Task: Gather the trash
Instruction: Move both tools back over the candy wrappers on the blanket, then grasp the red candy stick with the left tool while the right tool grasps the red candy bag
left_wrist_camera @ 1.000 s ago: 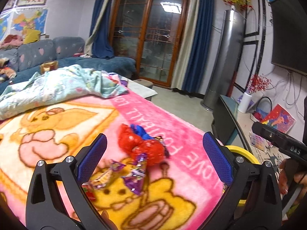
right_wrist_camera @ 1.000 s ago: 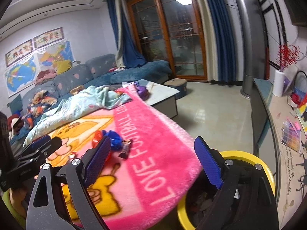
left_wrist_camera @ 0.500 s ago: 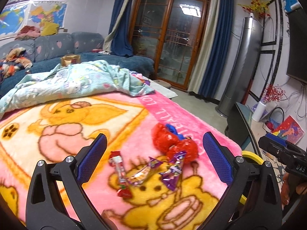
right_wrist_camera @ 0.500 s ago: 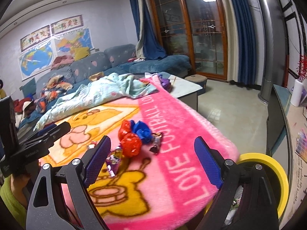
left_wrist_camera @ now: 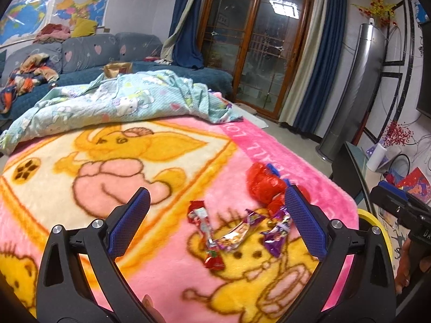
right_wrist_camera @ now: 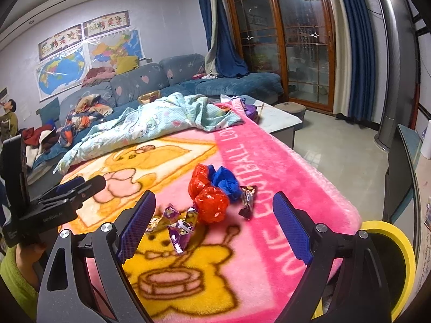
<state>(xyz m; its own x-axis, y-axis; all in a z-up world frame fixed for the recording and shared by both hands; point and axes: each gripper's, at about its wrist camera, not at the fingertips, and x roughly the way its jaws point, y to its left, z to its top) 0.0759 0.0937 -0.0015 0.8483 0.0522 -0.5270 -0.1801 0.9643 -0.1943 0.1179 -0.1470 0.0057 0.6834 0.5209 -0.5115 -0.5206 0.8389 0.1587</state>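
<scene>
Since the earlier frames both grippers have shifted across the pink blanket, so the heap of wrappers now sits more centrally in each view and more of the blanket's cartoon print shows. The left gripper stands wide apart with nothing between its pads; the red-and-white wrapper, the gold wrapper and the purple wrapper lie on the blanket below its span, untouched. The right gripper is likewise spread wide and holds nothing. In the right wrist view the crumpled red wrappers touch the crumpled blue one, with a dark brown wrapper just beside them toward the lettered border. All the trash rests near the blanket's front corner. A yellow-rimmed bin stands off the blanket's edge, beside that corner and lower than it. A pale patterned quilt lies bunched at the far end of the blanket, well apart from the wrappers.
</scene>
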